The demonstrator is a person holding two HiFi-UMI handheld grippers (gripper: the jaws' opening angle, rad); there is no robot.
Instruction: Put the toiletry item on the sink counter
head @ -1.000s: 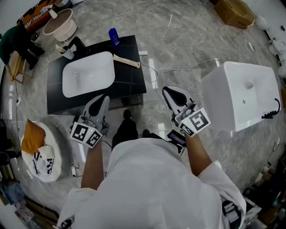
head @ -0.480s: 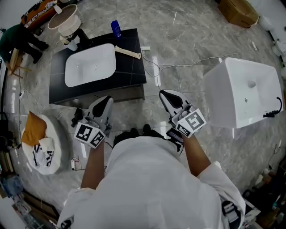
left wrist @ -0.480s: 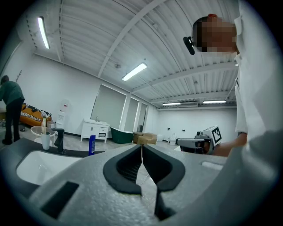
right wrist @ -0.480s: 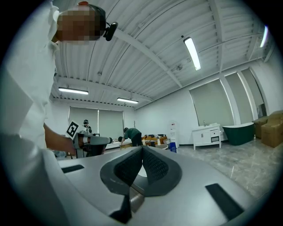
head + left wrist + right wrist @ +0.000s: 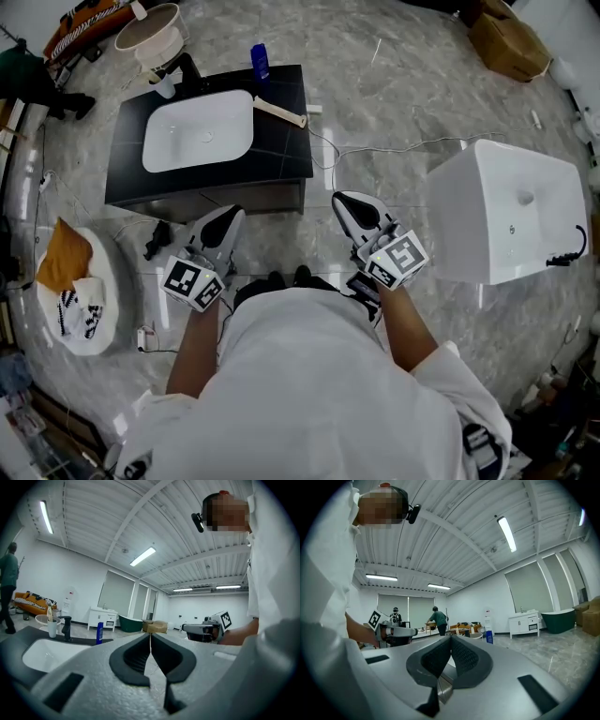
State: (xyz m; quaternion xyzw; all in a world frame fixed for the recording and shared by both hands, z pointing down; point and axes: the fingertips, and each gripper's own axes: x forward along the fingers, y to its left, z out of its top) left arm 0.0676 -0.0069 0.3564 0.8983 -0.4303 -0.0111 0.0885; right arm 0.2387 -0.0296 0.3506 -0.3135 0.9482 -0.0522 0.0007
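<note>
A black sink counter [image 5: 286, 159] with a white basin [image 5: 199, 131] stands on the floor ahead of me. On its far edge stands a blue bottle [image 5: 260, 61], also in the left gripper view [image 5: 99, 633]. A wooden brush [image 5: 279, 112] lies on the counter's right part. A black faucet [image 5: 188, 71] and a white cup [image 5: 166, 88] sit behind the basin. My left gripper [image 5: 232, 215] and right gripper [image 5: 343, 200] hover side by side short of the counter. Both are shut and hold nothing, as each gripper view shows [image 5: 150, 635] [image 5: 450, 637].
A white box-shaped unit [image 5: 511, 208] stands to the right and a cardboard box [image 5: 511, 42] beyond it. A round white stand with an orange cloth [image 5: 66, 286] is at the left, a basket [image 5: 150, 33] behind the counter. A cable [image 5: 394, 145] crosses the floor. People stand far off.
The counter has slid a little up and to the right in the head view. Both grippers stay shut and empty, the left one slightly further right.
</note>
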